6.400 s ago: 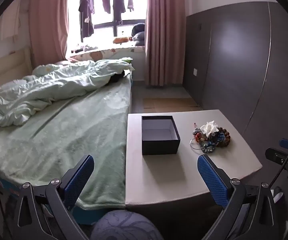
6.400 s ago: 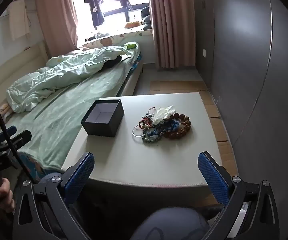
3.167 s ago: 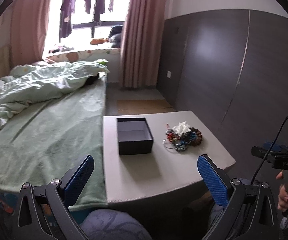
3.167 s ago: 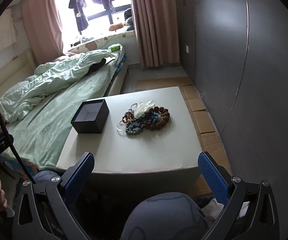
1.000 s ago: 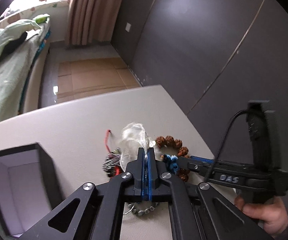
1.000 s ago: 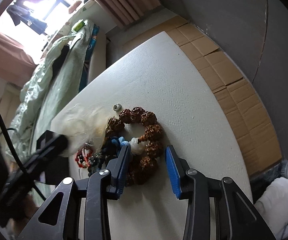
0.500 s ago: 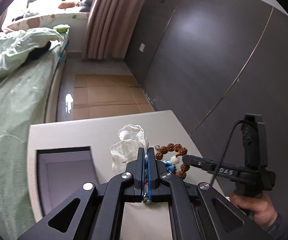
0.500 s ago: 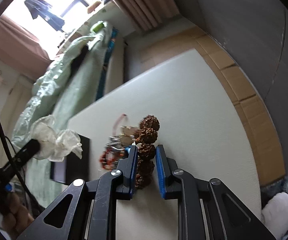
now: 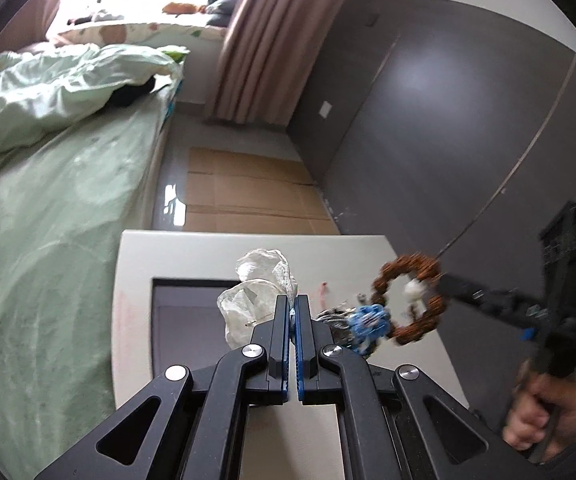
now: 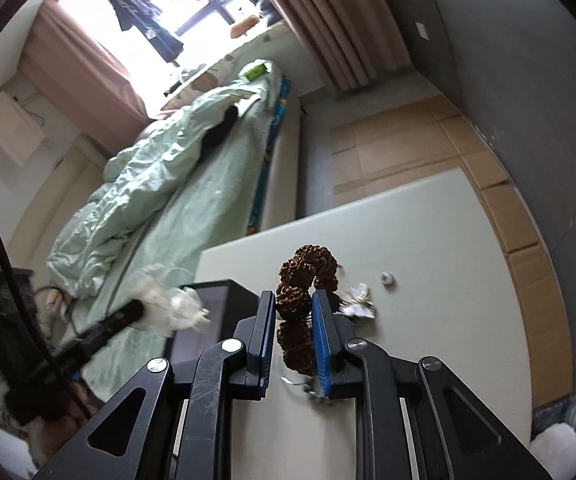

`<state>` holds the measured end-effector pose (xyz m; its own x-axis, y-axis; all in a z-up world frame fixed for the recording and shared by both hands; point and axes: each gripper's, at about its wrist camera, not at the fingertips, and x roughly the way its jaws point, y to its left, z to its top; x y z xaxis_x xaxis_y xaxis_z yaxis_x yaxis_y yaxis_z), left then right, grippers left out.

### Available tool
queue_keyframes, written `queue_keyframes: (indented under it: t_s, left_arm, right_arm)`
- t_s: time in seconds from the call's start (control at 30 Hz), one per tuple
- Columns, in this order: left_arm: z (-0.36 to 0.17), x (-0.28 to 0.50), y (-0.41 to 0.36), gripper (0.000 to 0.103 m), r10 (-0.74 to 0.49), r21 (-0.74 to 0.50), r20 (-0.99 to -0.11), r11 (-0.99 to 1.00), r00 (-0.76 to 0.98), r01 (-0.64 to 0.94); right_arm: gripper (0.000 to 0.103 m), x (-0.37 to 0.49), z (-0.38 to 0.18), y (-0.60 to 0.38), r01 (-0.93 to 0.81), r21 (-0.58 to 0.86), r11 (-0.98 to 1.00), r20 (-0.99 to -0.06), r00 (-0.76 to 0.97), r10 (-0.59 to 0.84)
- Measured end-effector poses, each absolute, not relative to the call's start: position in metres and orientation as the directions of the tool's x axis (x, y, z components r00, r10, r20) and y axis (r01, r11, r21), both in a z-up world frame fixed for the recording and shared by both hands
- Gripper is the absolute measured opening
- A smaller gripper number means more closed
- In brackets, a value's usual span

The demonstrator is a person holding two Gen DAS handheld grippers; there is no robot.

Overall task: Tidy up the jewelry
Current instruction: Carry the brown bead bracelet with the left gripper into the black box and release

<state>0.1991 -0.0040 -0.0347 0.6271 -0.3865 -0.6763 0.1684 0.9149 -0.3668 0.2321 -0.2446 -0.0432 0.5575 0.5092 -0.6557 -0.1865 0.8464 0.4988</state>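
My left gripper (image 9: pixel 292 303) is shut on a clear plastic pouch (image 9: pixel 258 296) and holds it above the open dark box (image 9: pixel 186 316) on the white table (image 9: pixel 136 320). My right gripper (image 10: pixel 294 300) is shut on a brown bead bracelet (image 10: pixel 300 280), lifted off the table; the bracelet (image 9: pixel 408 300) also shows in the left wrist view, with a blue bead piece (image 9: pixel 368 320) hanging by it. In the right wrist view the pouch (image 10: pixel 168 308) hangs over the box (image 10: pixel 216 304). A few small pieces (image 10: pixel 362 300) lie on the table.
A bed with a green duvet (image 9: pixel 48 184) runs along the table's left side. A dark grey wall (image 9: pixel 448 128) stands on the right. Cardboard sheets (image 9: pixel 248 196) cover the floor beyond the table. A small silver ring (image 10: pixel 387 278) lies apart on the table.
Both grippers have risen. The left one has carried the pouch over the box. The right one has lifted the bracelet clear of the table, with other jewelry trailing.
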Motion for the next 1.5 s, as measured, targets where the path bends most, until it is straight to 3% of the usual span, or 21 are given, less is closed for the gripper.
queue_keyframes:
  t_s: [0.1,0.13,0.2,0.23,0.27,0.8,1.1,1.13,1.17,1.23,1.4,1.5]
  left_arm:
    - [-0.044,0.205,0.004,0.005,-0.374,-0.377,-0.708,0.917,0.599,0.128]
    - [-0.048,0.207,0.007,0.012,-0.369,-0.381,-0.723,0.918,0.585,0.108]
    - [-0.051,0.205,0.013,0.042,-0.372,-0.397,-0.731,0.914,0.572,0.087]
    - [-0.051,0.203,0.019,0.066,-0.375,-0.411,-0.721,0.909,0.582,0.076]
    - [-0.050,0.199,0.023,0.076,-0.375,-0.420,-0.705,0.905,0.602,0.072]
    - [-0.036,0.160,0.088,0.078,-0.266,-0.408,-0.692,0.911,0.672,-0.059]
    - [-0.037,0.149,0.109,0.078,-0.245,-0.415,-0.699,0.904,0.672,-0.103]
    - [-0.037,0.149,0.108,0.078,-0.248,-0.417,-0.699,0.903,0.671,-0.100]
    - [-0.036,0.149,0.107,0.079,-0.248,-0.415,-0.699,0.905,0.671,-0.098]
    - [-0.036,0.150,0.104,0.081,-0.252,-0.413,-0.697,0.906,0.671,-0.089]
    - [-0.033,0.155,0.086,0.082,-0.273,-0.411,-0.693,0.910,0.667,-0.054]
    - [-0.033,0.159,0.072,0.082,-0.290,-0.409,-0.693,0.912,0.660,-0.028]
  right_arm:
    - [0.019,0.231,-0.031,-0.239,-0.216,0.497,0.841,-0.641,0.561,0.523]
    - [0.019,0.231,-0.025,-0.235,-0.230,0.494,0.838,-0.636,0.562,0.529]
    - [0.019,0.232,-0.018,-0.228,-0.249,0.492,0.834,-0.628,0.563,0.538]
    - [0.019,0.234,-0.013,-0.223,-0.261,0.491,0.831,-0.624,0.561,0.544]
    - [0.019,0.234,-0.011,-0.219,-0.270,0.489,0.829,-0.621,0.559,0.549]
    - [0.019,0.249,-0.025,-0.127,-0.389,0.494,0.777,-0.645,0.435,0.628]
    - [0.022,0.257,-0.060,-0.103,-0.350,0.596,0.723,-0.645,0.328,0.691]
    - [0.034,0.260,-0.065,-0.104,-0.326,0.579,0.747,-0.674,0.325,0.664]
    - [0.055,0.261,-0.069,-0.109,-0.300,0.566,0.768,-0.699,0.320,0.640]
    - [0.073,0.260,-0.071,-0.120,-0.265,0.554,0.790,-0.717,0.331,0.614]
    - [0.074,0.248,-0.061,-0.146,-0.258,0.502,0.825,-0.732,0.381,0.565]
    - [0.081,0.239,-0.056,-0.164,-0.245,0.463,0.852,-0.744,0.414,0.524]
